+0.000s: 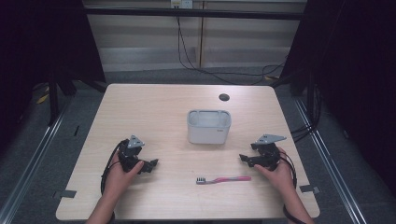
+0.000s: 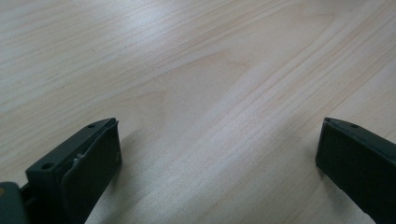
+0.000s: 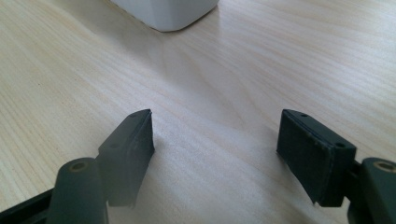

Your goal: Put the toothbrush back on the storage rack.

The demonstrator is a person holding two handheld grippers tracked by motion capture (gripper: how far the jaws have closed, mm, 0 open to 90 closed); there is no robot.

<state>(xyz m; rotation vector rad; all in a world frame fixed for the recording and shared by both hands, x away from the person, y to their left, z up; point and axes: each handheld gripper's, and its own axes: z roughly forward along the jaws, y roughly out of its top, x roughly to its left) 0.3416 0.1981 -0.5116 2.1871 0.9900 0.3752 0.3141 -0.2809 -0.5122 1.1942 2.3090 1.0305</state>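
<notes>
Tongs first: the right tongs (image 1: 243, 158) are resting low on the table (image 1: 154, 107) with their jaws standing wide apart, nothing between them but bare wood in the right gripper view (image 3: 215, 135). Over on the other side, the left tongs (image 1: 153, 164) are doing the same, jaws spread and empty, just woodgrain between them (image 2: 219, 144).

Moving outward, the pink toothbrush (image 1: 224, 179) is lying flat on the table between the two hands, nearer the right tongs, bristle head pointing toward the left. Behind it, well apart, the white container (image 1: 208, 126) is sitting upright with its mouth open, and its lower corner is peeking into the right gripper view (image 3: 163, 11).

Judging by looks, that toothbrush is going to be light and stiff, a slim plastic handle lying low against the wood, so it is likely slippery and prone to rolling or swivelling in a pinch. Best bet seems to be the middle of the pink handle, jaws crossing it squarely, staying off the bristles. The container looks light too, and a knock could be sliding it.
</notes>
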